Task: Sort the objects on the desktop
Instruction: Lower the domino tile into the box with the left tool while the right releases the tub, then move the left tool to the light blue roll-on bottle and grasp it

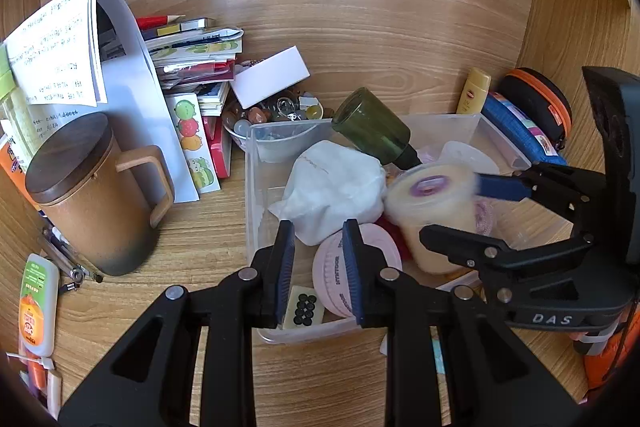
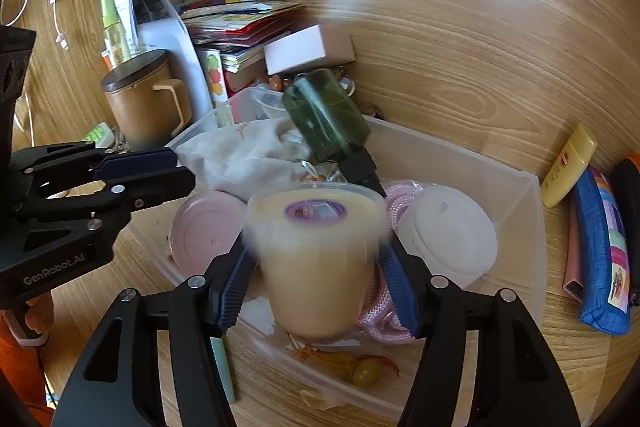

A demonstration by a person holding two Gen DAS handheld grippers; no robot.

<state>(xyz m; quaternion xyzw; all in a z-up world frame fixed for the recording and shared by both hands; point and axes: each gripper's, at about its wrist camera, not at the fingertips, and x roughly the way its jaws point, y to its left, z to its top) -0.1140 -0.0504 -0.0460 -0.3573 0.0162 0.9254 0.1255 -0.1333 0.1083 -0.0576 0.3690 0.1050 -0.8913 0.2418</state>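
Observation:
A clear plastic bin [image 1: 250, 187] [image 2: 536, 227] on the wooden desk holds a tilted green bottle [image 1: 372, 127] [image 2: 324, 115], a white cloth [image 1: 332, 187], a pink round case [image 2: 204, 227], a white round container [image 2: 448, 239] and pink cord. A lidded yellow cup [image 1: 428, 203] [image 2: 316, 267], blurred, stands upright in the bin between the fingers of my right gripper [image 1: 452, 207] [image 2: 316, 251]; the pads sit just off its sides, so the gripper is open. My left gripper [image 1: 318, 227] [image 2: 186, 169] hovers over the bin's near-left part, fingers close together and holding nothing.
A brown lidded mug [image 1: 92, 195] stands left of the bin, with papers and a stack of books [image 1: 192, 55] behind it. A bowl of beads [image 1: 276, 135] and a white box [image 1: 270, 77] sit at the back. A yellow tube [image 1: 474, 91] and blue pouch [image 1: 520, 127] lie on the right.

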